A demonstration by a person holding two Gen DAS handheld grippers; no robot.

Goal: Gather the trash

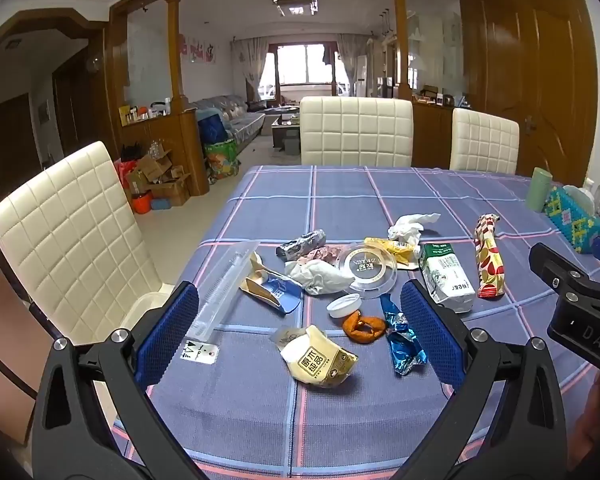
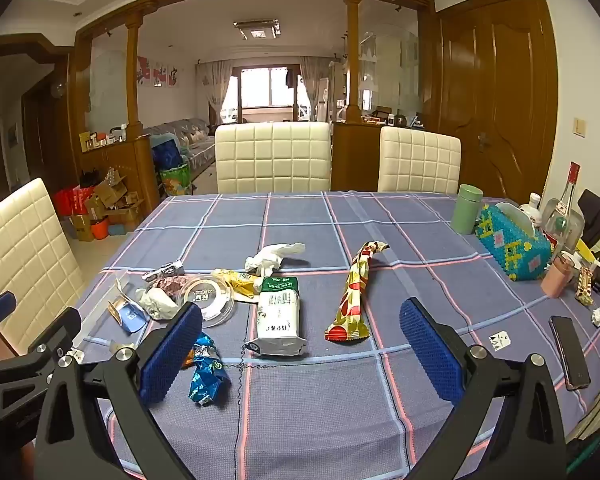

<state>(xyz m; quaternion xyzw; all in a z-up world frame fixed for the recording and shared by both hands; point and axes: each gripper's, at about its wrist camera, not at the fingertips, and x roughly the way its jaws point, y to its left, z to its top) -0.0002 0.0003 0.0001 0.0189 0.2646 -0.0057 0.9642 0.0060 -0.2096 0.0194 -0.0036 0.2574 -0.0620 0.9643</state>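
Observation:
Trash lies scattered on the blue plaid tablecloth [image 1: 340,192]. In the left wrist view my left gripper [image 1: 300,332] stands open above a yellow snack bag [image 1: 320,362], an orange peel [image 1: 363,327], a blue foil wrapper [image 1: 402,340] and a white cap [image 1: 343,305]. Farther off are a clear round lid [image 1: 367,267], crumpled tissues [image 1: 320,276], a white milk pouch [image 1: 448,278] and a red-and-gold wrapper [image 1: 488,258]. My right gripper [image 2: 300,354] is open too, with the milk pouch [image 2: 279,316] and the red-and-gold wrapper [image 2: 354,294] ahead of it and the blue foil wrapper [image 2: 206,374] by its left finger.
Cream padded chairs [image 1: 356,132] stand at the far side and the left [image 1: 72,236]. At the table's right edge are a green cup [image 2: 466,208], a beaded tissue box [image 2: 512,242], bottles [image 2: 566,208], a pink cup [image 2: 556,276] and a phone [image 2: 570,352].

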